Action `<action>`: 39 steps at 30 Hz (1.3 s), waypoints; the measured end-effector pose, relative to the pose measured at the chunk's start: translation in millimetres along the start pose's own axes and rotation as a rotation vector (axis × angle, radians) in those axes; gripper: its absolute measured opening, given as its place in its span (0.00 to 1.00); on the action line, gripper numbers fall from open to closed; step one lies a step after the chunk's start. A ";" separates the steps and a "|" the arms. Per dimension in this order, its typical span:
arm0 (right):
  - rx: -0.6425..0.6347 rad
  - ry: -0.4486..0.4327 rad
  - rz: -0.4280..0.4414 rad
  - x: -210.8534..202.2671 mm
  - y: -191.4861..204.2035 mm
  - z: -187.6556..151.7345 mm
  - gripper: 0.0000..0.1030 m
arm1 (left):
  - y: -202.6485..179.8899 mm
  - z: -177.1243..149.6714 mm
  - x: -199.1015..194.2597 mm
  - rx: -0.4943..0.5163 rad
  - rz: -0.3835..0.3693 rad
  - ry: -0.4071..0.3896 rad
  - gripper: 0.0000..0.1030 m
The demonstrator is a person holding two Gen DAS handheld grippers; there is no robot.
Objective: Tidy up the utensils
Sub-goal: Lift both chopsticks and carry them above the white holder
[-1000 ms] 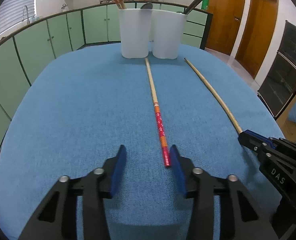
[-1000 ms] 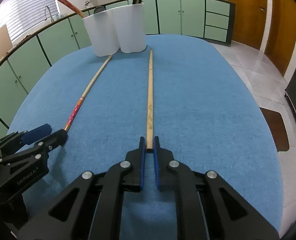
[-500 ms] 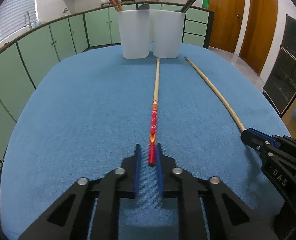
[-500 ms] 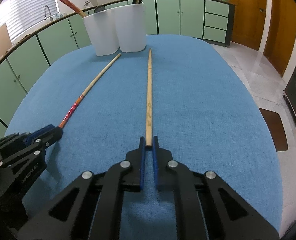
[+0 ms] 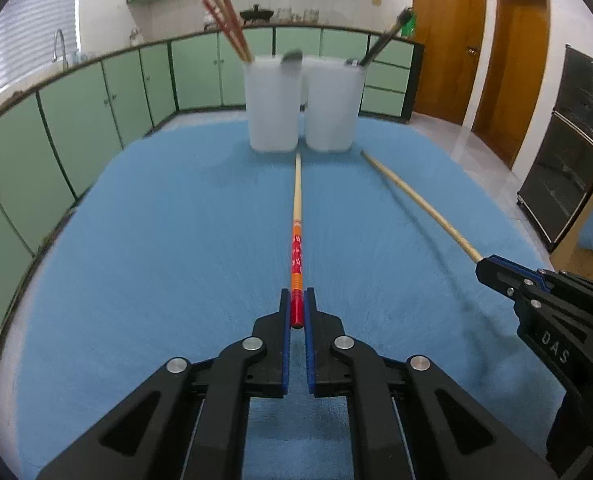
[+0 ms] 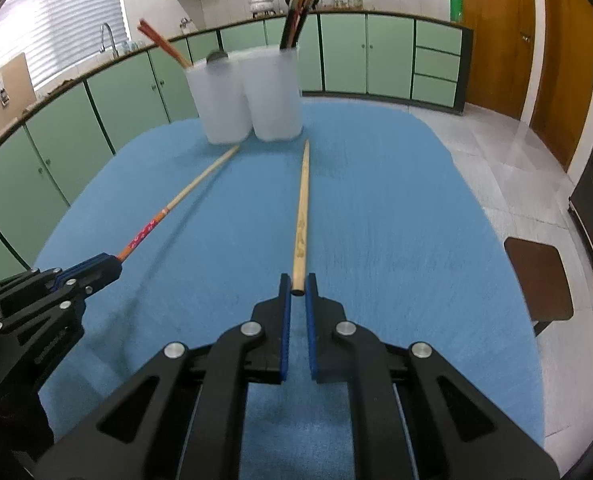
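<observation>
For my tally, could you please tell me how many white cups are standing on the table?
2: the left cup and the right cup stand side by side at the table's far end. A third could be hidden behind them.

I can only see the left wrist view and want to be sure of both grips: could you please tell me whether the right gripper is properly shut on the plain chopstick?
Observer: Yes. The right gripper is shut on the plain chopstick, with its blunt near end between the pads.
Operator: Thank you. Is that chopstick truly plain?
Observer: Not quite. Faint dark print shows on the shaft near the gripped end.
Operator: And the right-hand cup?
Observer: The right-hand cup holds more than one dark chopstick.
</observation>
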State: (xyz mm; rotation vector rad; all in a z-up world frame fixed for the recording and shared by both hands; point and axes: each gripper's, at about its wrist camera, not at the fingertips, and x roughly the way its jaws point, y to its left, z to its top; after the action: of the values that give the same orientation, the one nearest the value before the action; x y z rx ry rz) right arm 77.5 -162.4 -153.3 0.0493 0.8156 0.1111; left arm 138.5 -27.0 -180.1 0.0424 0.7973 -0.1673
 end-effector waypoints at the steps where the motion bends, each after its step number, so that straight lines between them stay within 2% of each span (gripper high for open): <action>1: 0.002 -0.008 0.003 -3.0 -0.7 2.3 0.06 | 0.7 3.5 -7.3 0.002 -0.004 -0.017 0.06; 12: -0.026 -0.142 0.018 -51.1 -0.1 47.0 0.06 | 5.4 47.4 -67.9 0.009 -0.030 -0.190 0.06; 18: -0.069 -0.207 0.048 -75.2 6.3 84.0 0.06 | 10.2 89.0 -94.5 0.015 -0.063 -0.286 0.06; 21: -0.085 -0.228 0.070 -86.0 6.9 105.4 0.06 | 12.0 107.6 -100.9 0.020 -0.090 -0.310 0.06; 27: -0.085 -0.214 0.151 -92.7 5.7 150.4 0.06 | 13.3 138.6 -105.2 0.032 -0.165 -0.319 0.06; 31: -0.110 -0.229 0.169 -103.3 9.8 174.7 0.06 | 18.6 154.1 -108.4 0.035 -0.193 -0.334 0.06; 39: -0.123 -0.296 0.202 -120.9 10.6 235.2 0.06 | 28.2 198.6 -117.6 0.068 -0.162 -0.430 0.05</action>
State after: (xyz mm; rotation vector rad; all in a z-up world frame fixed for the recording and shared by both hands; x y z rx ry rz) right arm 165.8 -166.4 96.1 0.0307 0.5055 0.3372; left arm 203.1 -3.6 42.0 0.0054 0.3648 -0.3446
